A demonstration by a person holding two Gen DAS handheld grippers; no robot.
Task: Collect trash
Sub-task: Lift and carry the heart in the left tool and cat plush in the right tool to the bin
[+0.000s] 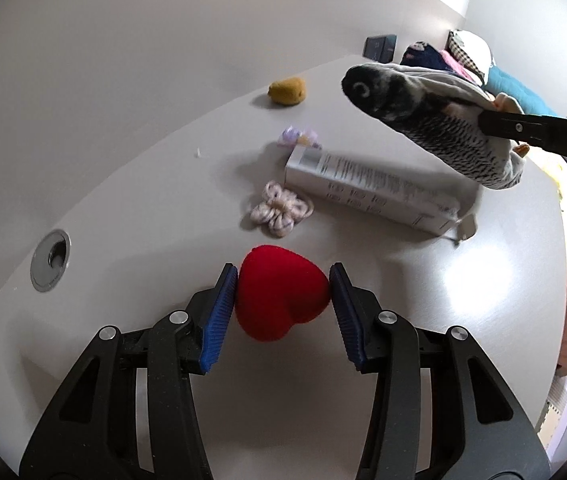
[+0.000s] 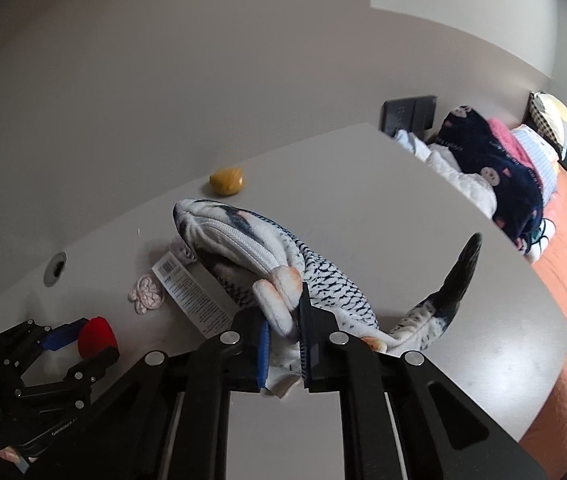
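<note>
A red plush heart (image 1: 279, 296) lies on the white table (image 1: 423, 304). My left gripper (image 1: 281, 276) is shut on it, both blue pads pressing its sides; the right wrist view shows the same grip at the lower left (image 2: 83, 340). A plush fish (image 2: 323, 280) with black-and-white scales hangs above the table, its head to the left and its tail curling up at the right. My right gripper (image 2: 285, 312) is shut on a fin of the fish. In the left wrist view the plush fish (image 1: 423, 120) floats at the upper right, with one black finger (image 1: 539, 136) on it.
A long white carton (image 1: 371, 188) lies under the fish. Near it are a crocheted flower (image 1: 279, 210), a purple wrapper (image 1: 299, 138), a paper scrap (image 1: 465, 228) and a yellow-brown lump (image 1: 287, 90) by the wall. A cable grommet (image 1: 51, 258) is at the left. A bed with piled clothes (image 2: 495, 168) lies beyond the table's right edge.
</note>
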